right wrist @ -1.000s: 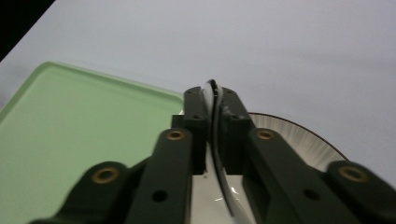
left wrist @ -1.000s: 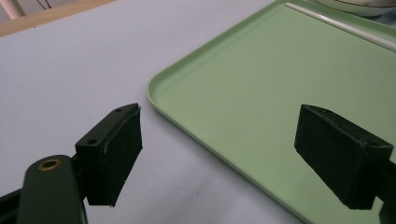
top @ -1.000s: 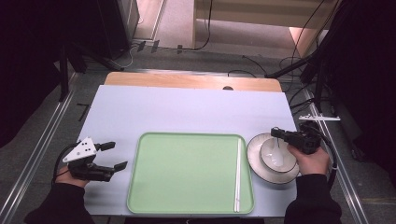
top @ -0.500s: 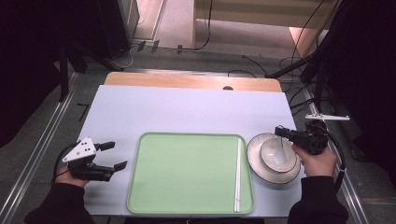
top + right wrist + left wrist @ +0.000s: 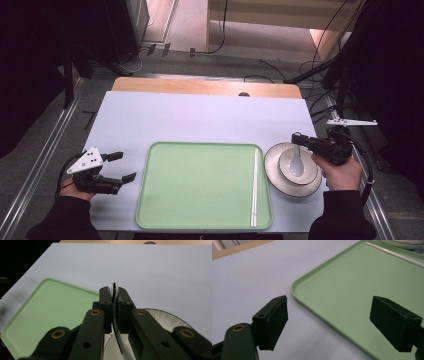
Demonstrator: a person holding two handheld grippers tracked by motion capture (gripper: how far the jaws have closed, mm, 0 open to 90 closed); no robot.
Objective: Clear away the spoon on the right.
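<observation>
A white spoon (image 5: 296, 164) hangs by its handle from my right gripper (image 5: 298, 140), its scoop low over the white dish (image 5: 272, 172). In the right gripper view the jaws are shut on the thin white spoon handle (image 5: 116, 322), which curves up past the right gripper's tips (image 5: 114, 293). A green tray (image 5: 200, 185) lies mid-table with a pair of white chopsticks (image 5: 255, 185) along its right side. My left gripper (image 5: 121, 166) rests left of the tray, open. In its own view the left gripper (image 5: 329, 322) has nothing between its pads, just by the tray's corner (image 5: 298, 288).
The pale blue tabletop (image 5: 200, 117) stretches behind the tray, with a wooden strip (image 5: 200, 86) at the far edge. Metal rails (image 5: 35, 170) run along both sides of the table. Cables lie on the floor beyond.
My right gripper has risen a little with the spoon and drifted toward the right above the dish. The left gripper has stayed where it was.
</observation>
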